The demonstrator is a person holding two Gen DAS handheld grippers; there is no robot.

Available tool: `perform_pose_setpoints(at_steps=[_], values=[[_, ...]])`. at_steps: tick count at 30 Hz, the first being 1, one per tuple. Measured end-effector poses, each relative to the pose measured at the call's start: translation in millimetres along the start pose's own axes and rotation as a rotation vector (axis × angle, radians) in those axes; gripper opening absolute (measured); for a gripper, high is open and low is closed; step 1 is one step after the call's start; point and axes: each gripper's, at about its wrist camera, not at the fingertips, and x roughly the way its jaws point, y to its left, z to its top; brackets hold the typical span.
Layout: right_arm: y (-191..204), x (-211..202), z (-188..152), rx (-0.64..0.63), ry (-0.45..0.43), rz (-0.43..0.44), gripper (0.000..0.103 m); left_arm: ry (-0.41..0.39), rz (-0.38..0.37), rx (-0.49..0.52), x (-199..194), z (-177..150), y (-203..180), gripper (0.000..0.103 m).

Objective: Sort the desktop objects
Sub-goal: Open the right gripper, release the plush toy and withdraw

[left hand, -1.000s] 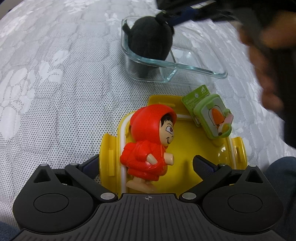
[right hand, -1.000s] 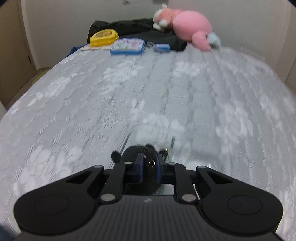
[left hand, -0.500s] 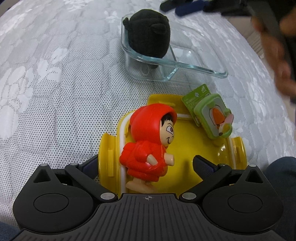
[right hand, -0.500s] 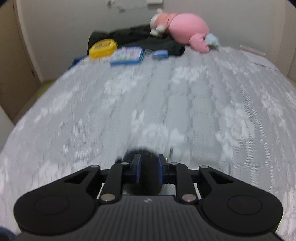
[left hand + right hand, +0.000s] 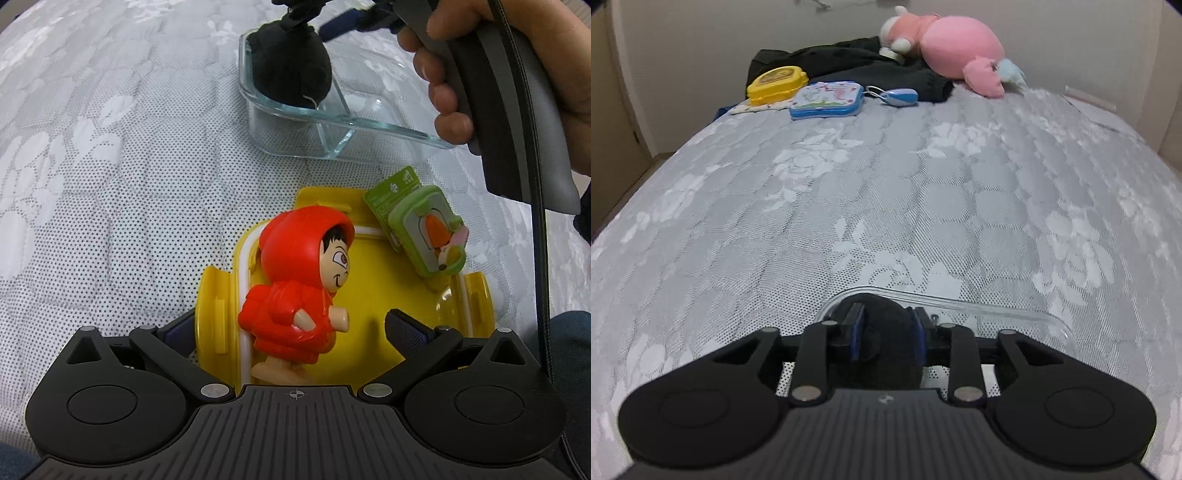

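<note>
Right gripper (image 5: 888,334) — jaws opening, the black plush (image 5: 882,354) between its fingers and sitting at the near-left end of the glass dish (image 5: 1027,314). Left gripper (image 5: 291,328) — fingers spread wide and gripping nothing, astride the yellow tray (image 5: 373,295), with the red figure (image 5: 299,288) between them and the green pack (image 5: 424,229) beyond the right finger. Risk: fabric may snag a pad on withdrawal, dragging the plush back over the rim.
</note>
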Motion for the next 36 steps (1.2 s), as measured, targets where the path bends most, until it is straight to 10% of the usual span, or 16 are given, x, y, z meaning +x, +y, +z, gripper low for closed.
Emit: perform_pose_setpoints(at_steps=[11, 22, 36], values=[[1, -23, -4, -0.055, 0.143, 0.088, 0.040, -0.002, -0.001, 0.002, -13, -8, 5, 0.103], [16, -9, -12, -0.068, -0.010, 0.004, 0.039, -0.001, -0.006, -0.004, -24, -15, 7, 0.103], [-8, -23, -29, 0.046, 0.105, 0.132, 0.052, -0.002, -0.005, -0.001, -45, -30, 12, 0.103]])
